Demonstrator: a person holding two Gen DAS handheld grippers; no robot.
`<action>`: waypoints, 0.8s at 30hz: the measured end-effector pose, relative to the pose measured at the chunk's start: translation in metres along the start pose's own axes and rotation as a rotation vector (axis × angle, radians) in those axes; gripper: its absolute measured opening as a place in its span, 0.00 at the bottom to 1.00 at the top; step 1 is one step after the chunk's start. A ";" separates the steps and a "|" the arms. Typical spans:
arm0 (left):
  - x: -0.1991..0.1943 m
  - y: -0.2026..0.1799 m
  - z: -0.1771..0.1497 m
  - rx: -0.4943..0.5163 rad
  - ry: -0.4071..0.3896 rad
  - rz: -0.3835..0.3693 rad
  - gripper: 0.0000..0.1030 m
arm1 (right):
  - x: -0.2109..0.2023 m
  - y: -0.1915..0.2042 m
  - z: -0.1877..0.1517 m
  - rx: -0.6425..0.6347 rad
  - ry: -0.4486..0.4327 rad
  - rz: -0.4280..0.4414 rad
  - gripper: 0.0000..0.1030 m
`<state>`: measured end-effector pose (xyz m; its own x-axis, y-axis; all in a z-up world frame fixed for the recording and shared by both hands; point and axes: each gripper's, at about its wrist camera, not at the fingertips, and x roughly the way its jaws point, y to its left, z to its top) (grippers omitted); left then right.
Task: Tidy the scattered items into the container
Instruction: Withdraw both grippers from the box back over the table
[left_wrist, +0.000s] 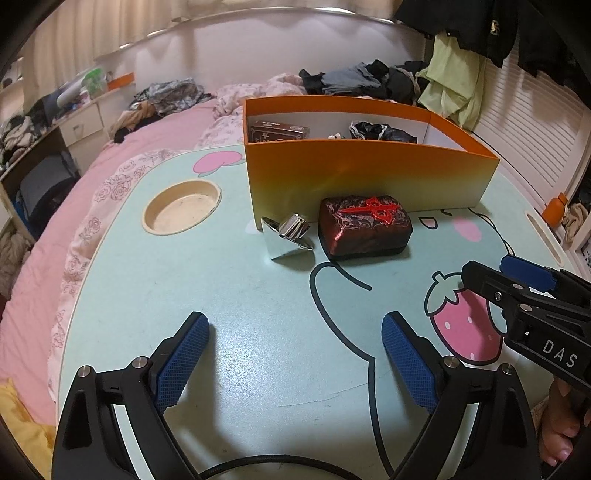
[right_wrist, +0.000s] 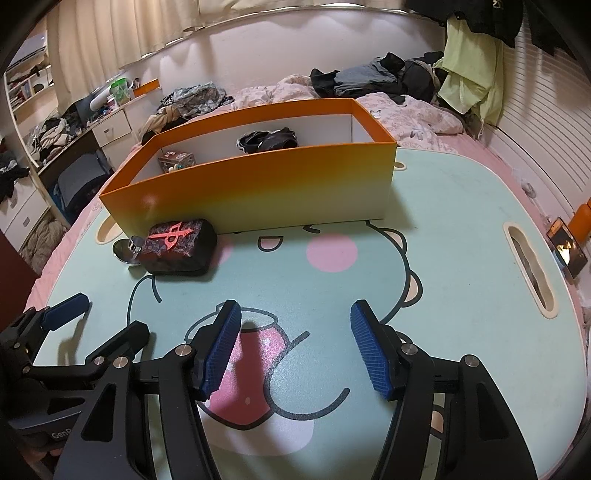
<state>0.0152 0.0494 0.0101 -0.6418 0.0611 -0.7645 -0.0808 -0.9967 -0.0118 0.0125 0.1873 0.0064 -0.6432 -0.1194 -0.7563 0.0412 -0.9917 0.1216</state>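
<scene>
An orange open box stands at the far side of the pale green lap table. Inside it lie a small dark red carton and a black cloth item. Against the box's front wall sit a red-and-black patterned pouch and, to its left, a shiny silver object. My left gripper is open over bare table, well short of both. In the right wrist view, my right gripper is open and holds nothing. The pouch lies far to its left, in front of the box.
A round cup recess is set in the table's left part and a slot handle in its right edge. The table rests on a pink bed strewn with clothes. A hand holds the right gripper.
</scene>
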 end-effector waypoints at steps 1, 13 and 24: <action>0.000 0.000 0.000 0.000 0.000 0.000 0.92 | 0.000 0.000 0.000 0.000 0.000 0.001 0.61; -0.001 0.001 0.000 -0.009 -0.005 -0.007 0.92 | 0.000 -0.001 -0.002 0.012 -0.002 0.014 0.61; -0.004 0.013 0.001 -0.075 -0.034 -0.053 0.92 | -0.002 -0.002 -0.002 0.025 -0.010 0.048 0.61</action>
<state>0.0161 0.0360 0.0140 -0.6638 0.1141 -0.7391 -0.0588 -0.9932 -0.1005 0.0158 0.1890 0.0063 -0.6489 -0.1662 -0.7425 0.0531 -0.9834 0.1737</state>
